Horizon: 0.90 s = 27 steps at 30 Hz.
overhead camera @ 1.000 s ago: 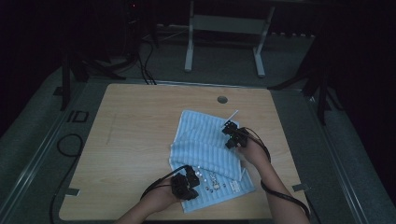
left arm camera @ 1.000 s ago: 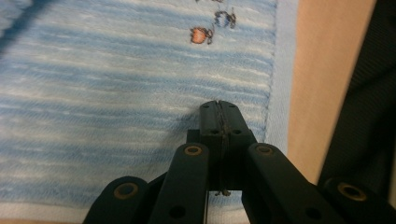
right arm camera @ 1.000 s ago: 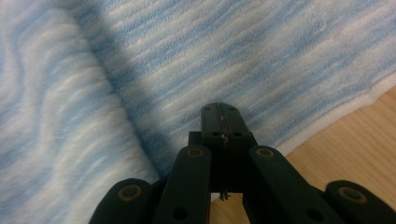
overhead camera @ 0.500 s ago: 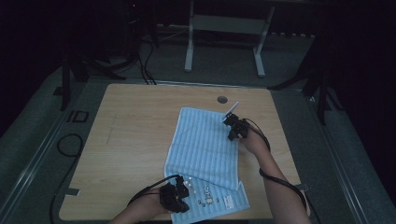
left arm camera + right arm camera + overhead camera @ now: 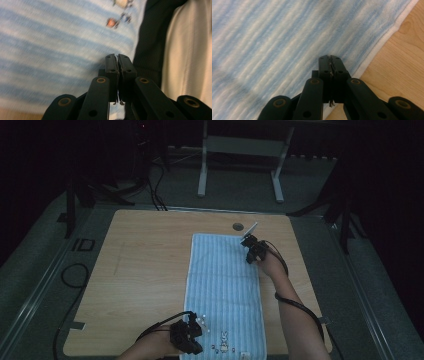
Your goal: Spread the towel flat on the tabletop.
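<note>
A light-blue striped towel (image 5: 222,290) lies stretched flat lengthwise on the wooden table (image 5: 140,270), with small embroidery (image 5: 223,338) near its front end. My left gripper (image 5: 199,334) sits at the towel's near left corner. In the left gripper view its jaws (image 5: 117,56) are pressed together on cloth (image 5: 62,50), with threads showing between the pads. My right gripper (image 5: 249,245) is at the towel's far right corner. In the right gripper view it (image 5: 330,57) is shut on the towel (image 5: 274,45) beside its white hem, with bare wood (image 5: 402,65) alongside.
A round dark grommet (image 5: 238,226) sits in the tabletop just beyond the towel. The person's dark and light clothing (image 5: 175,50) is close behind the left gripper. A metal stand (image 5: 240,165) and cables (image 5: 70,275) are on the dark floor around the table.
The towel was rumpled and angled; now it lies straight and flat. The right gripper moved away toward the far edge and the left gripper drew back toward the near edge.
</note>
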Each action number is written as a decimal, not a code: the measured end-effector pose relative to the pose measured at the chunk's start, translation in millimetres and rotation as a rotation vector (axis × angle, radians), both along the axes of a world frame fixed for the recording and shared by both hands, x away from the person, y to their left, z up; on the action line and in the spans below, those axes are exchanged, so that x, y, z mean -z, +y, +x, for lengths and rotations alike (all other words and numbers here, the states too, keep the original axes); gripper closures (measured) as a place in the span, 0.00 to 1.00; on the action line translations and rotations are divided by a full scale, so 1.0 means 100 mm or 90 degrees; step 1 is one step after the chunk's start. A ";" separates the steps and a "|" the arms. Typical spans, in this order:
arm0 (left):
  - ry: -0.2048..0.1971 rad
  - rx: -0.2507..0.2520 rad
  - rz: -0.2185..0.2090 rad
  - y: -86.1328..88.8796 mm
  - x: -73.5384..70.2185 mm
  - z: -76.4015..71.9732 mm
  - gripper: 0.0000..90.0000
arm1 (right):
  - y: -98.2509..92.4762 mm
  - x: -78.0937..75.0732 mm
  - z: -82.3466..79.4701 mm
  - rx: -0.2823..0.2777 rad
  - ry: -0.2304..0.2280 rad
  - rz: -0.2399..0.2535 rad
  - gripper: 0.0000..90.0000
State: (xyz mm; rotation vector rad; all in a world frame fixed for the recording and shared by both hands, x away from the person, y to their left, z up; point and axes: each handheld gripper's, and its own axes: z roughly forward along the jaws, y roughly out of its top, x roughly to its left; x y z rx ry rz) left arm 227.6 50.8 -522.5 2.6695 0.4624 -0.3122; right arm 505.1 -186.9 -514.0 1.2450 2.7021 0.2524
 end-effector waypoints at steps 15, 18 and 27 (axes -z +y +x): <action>-0.090 -0.116 0.016 0.29 -0.11 0.32 0.83 | -0.18 -0.21 -1.21 -0.123 -0.007 0.069 0.87; -0.096 -0.118 0.021 0.28 -0.09 0.36 0.80 | -0.23 -0.15 -1.46 -0.135 -0.008 0.067 0.87; -0.072 -0.115 0.014 0.17 0.04 0.48 0.80 | -0.31 0.05 -1.63 -0.131 0.011 0.074 0.85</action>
